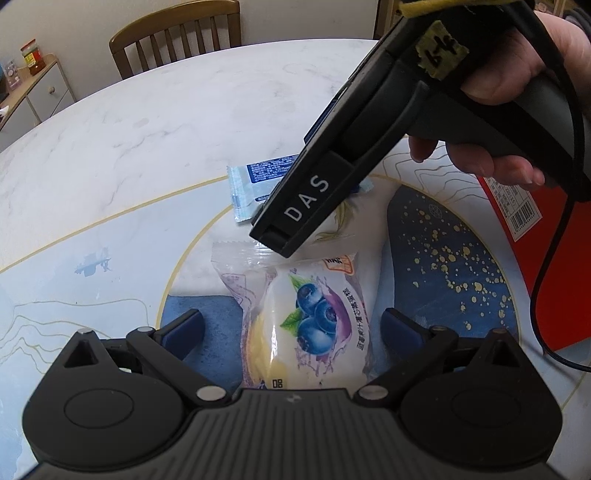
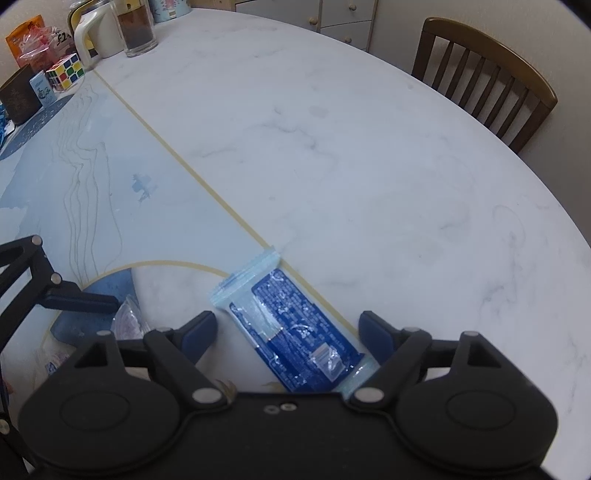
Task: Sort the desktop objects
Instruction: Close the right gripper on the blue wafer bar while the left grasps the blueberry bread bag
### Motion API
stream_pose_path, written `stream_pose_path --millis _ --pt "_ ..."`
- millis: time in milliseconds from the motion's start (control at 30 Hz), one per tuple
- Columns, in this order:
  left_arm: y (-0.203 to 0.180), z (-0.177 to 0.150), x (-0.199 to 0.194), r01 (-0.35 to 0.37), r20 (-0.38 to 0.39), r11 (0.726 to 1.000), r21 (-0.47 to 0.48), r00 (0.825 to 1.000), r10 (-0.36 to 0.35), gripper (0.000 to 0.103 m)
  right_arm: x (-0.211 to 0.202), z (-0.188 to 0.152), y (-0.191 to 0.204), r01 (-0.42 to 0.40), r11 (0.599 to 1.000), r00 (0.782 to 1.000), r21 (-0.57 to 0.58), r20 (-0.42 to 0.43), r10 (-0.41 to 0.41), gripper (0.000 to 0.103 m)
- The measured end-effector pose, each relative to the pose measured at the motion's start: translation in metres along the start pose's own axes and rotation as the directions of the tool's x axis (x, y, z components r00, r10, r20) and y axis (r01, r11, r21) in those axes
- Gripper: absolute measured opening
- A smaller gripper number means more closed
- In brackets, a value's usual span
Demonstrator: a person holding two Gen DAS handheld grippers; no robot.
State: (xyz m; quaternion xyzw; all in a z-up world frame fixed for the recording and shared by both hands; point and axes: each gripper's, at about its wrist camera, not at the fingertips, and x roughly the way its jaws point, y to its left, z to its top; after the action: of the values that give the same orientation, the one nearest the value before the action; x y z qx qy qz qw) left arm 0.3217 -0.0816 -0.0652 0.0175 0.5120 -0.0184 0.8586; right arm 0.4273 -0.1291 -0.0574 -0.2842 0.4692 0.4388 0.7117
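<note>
A clear packet printed with blueberries [image 1: 306, 321] lies flat on the marble table [image 1: 147, 129]. My left gripper [image 1: 291, 325] stands open over it, one pad on each side and neither touching. A blue and pale-blue wrapped packet [image 2: 295, 332] lies slantwise along a gold line of the table [image 2: 332, 147]. My right gripper [image 2: 286, 328] is open around this packet, which lies loose between the pads. In the left wrist view the right gripper's black body [image 1: 306, 199], held by a hand [image 1: 498, 110], hides part of the blue packet [image 1: 266, 173]. A left finger [image 2: 81, 299] shows at the right wrist view's left edge.
A red box [image 1: 517, 258] stands right of the packets, and a black cable [image 1: 543, 295] hangs in front of it. At the table's far end are a Rubik's cube [image 2: 66, 72], a white kettle [image 2: 96, 33], a glass jar [image 2: 138, 29] and snack bags. A wooden chair [image 2: 487, 74] stands beyond the edge.
</note>
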Motion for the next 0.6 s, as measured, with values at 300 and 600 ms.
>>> stream_pose_path --millis 300,600 --pt "-0.003 0.0 -0.003 0.017 0.025 0.999 0.037 1.0 -0.018 0.076 -0.004 0.001 0.003 0.004 1.0 1.0 0.008 0.008 -0.004 0.059" --pt "-0.001 0.002 -0.01 0.031 0.026 0.998 0.046 0.999 -0.032 0.053 -0.011 -0.005 0.007 0.027 0.999 1.0 0.04 0.005 -0.027 0.037"
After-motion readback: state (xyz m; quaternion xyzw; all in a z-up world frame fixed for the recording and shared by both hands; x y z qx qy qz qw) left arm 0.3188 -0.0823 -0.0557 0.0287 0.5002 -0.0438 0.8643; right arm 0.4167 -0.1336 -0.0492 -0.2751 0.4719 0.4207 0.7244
